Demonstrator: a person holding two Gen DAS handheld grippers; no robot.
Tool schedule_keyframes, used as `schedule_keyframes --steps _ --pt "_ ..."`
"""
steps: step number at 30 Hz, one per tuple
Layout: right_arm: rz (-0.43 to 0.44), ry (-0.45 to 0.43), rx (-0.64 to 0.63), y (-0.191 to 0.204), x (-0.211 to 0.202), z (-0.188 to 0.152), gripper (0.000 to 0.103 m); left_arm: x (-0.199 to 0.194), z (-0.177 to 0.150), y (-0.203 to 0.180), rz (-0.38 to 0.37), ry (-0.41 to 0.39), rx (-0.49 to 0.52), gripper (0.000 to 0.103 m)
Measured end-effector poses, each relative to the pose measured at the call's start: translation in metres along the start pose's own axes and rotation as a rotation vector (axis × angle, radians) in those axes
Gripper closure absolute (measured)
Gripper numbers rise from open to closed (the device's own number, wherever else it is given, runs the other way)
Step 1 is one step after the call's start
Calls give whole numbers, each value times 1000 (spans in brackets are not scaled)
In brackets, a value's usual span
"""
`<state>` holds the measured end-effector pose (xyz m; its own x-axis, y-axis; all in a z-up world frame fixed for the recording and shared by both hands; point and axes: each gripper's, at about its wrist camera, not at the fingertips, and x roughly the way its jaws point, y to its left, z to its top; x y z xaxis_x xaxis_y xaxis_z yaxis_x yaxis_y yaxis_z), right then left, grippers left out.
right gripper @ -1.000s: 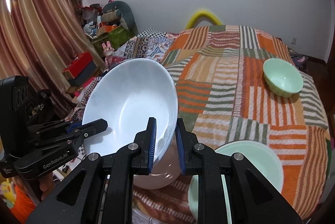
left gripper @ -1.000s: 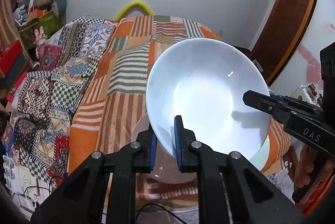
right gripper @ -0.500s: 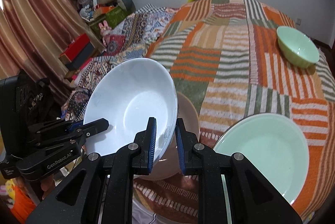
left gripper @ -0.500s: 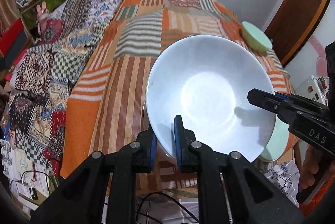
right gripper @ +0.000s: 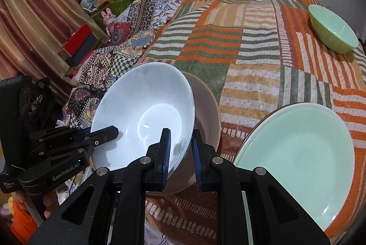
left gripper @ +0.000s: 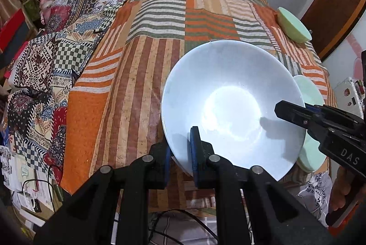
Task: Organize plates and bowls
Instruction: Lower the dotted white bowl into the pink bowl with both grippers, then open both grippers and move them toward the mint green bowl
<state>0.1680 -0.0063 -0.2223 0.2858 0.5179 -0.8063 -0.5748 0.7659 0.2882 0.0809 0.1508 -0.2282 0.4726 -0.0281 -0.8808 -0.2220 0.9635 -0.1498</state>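
White bowl (left gripper: 231, 105) rim pinched by left gripper (left gripper: 180, 149) and right gripper (right gripper: 180, 149)

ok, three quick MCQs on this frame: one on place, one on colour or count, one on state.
1. Where is the small green bowl?
A. far side of the cloth, apart from the other dishes
B. stacked in the white bowl
C. on the floor

2. What colour is the plate beside the right gripper?
A. red
B. pale green
C. black

3. How is the white bowl held?
A. lying flat, untouched
B. by the left gripper alone
C. tilted, both grippers shut on its rim

Answers:
1 A: it sits alone near the cloth's far edge.
2 B: its whole face is pale green.
3 C: each wrist view shows that gripper's pads on the rim, and the other gripper clamped on the opposite side; the bowl tilts over a tan bowl.
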Motion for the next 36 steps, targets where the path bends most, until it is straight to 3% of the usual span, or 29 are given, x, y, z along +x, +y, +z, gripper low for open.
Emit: schedule_keyframes --steps 19,32,35,36 --pt "-29 11 7 -3 11 -4 86 7 3 -7 107 -10 58 86" --pt "-99 6 -78 6 8 -2 84 1 4 -7 71 -14 40 81" --pt "-97 -17 -79 6 1 0 76 -11 7 -10 58 -44 33 81" --pt "-102 -41 -79 6 -5 0 68 -16 8 -11 51 -56 33 81"
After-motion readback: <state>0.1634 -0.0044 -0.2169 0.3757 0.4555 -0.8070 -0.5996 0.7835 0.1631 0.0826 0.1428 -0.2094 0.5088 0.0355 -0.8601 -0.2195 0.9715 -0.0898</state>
